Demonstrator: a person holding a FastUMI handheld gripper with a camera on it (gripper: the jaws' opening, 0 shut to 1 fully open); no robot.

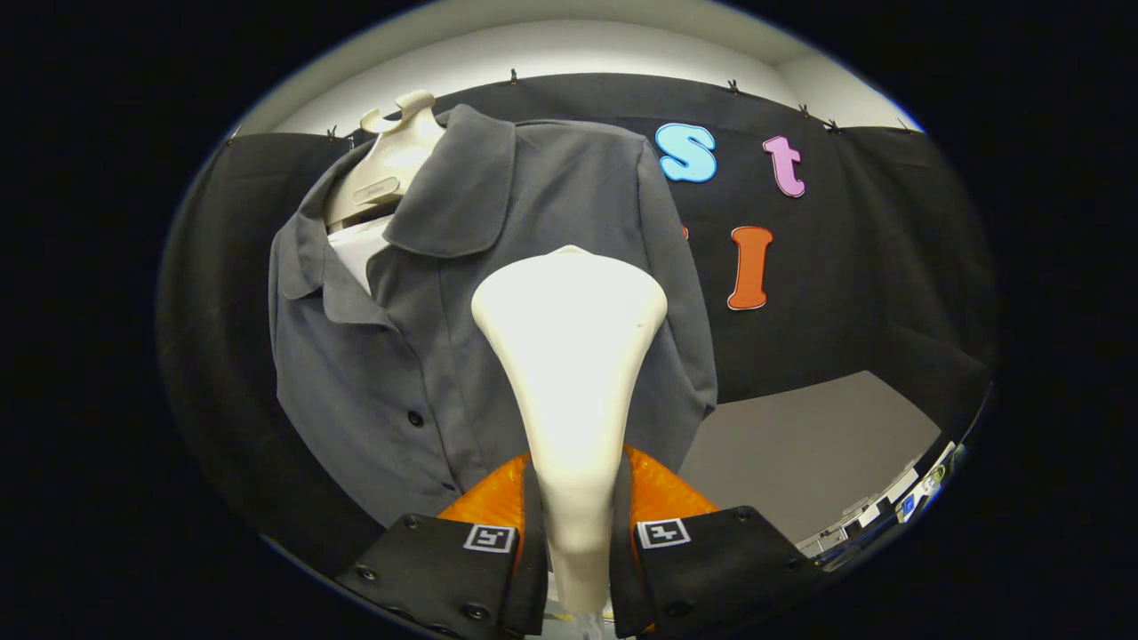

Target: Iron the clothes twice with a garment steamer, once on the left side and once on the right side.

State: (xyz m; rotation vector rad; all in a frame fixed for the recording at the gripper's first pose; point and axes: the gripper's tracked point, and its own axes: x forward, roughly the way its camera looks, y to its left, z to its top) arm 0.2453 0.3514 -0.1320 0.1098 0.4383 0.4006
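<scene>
While the steamer (569, 356) stands upright at centre frame, its handle is clamped between both fingers of the gripper (576, 542) at the bottom, head against the right half of the shirt (418, 356). The shirt hangs on a hanger (391, 160), upper left.

We see a plain dark grey shirt (498, 293) with dark buttons over a white inner layer (360, 244), on a cream hanger (391, 151). The garment steamer (569, 356) is cream-white. The floor (800, 453) is grey-beige.
</scene>
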